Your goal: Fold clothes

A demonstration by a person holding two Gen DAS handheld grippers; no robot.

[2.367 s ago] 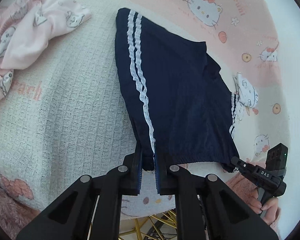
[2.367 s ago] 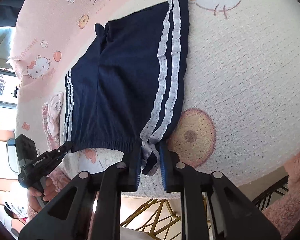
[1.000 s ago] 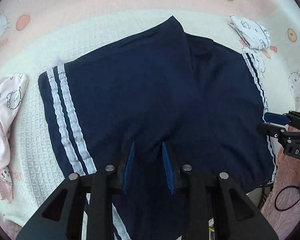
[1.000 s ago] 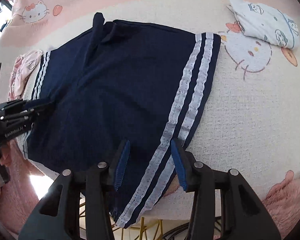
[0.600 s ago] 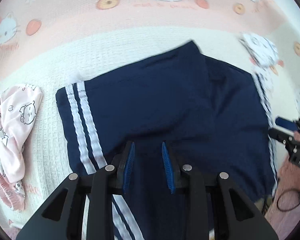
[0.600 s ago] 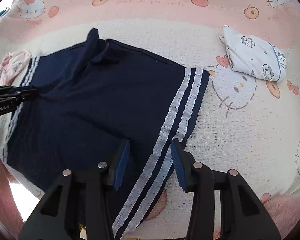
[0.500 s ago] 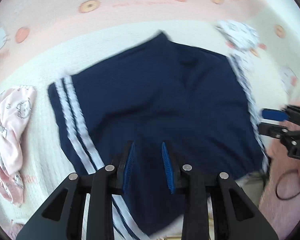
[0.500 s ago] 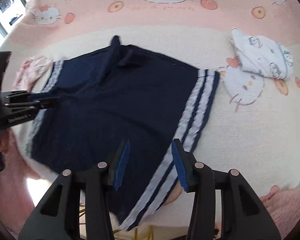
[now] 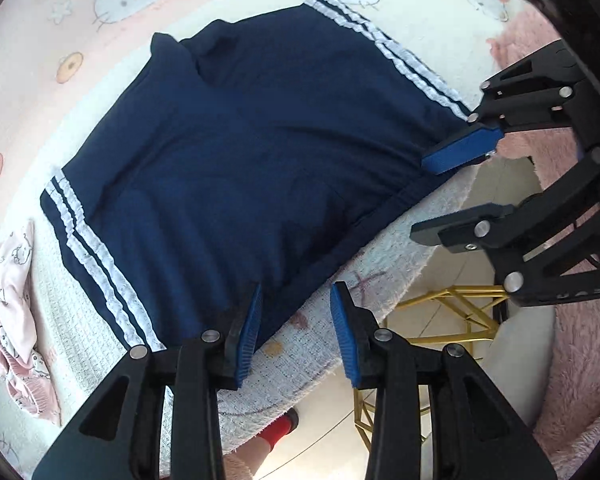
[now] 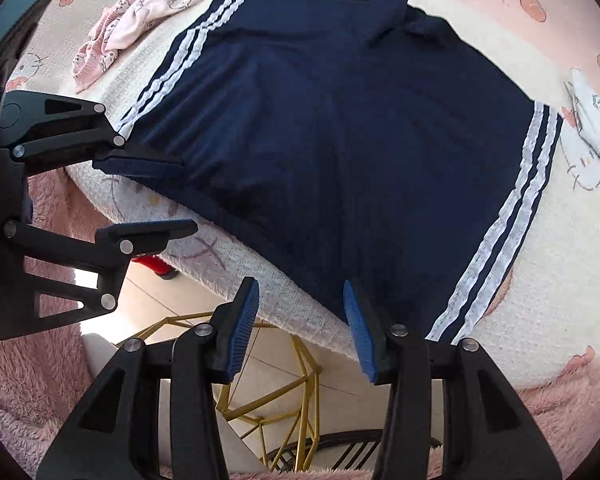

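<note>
Where shorts (image 9: pixel 236 152) overhang, blanket (image 9: pixel 380 264) hides the table.

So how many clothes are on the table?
3: navy shorts spread in the middle, pink clothes beyond one striped side, white printed clothes beyond the other. More may be hidden.

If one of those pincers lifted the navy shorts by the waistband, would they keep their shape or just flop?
Probably flop: the navy shorts lie limp on the blanket, with soft creases and a waistband drooping past its edge. They look thin, so likely light. Pushed, they would probably bunch rather than slide, since the blanket looks textured.
</note>
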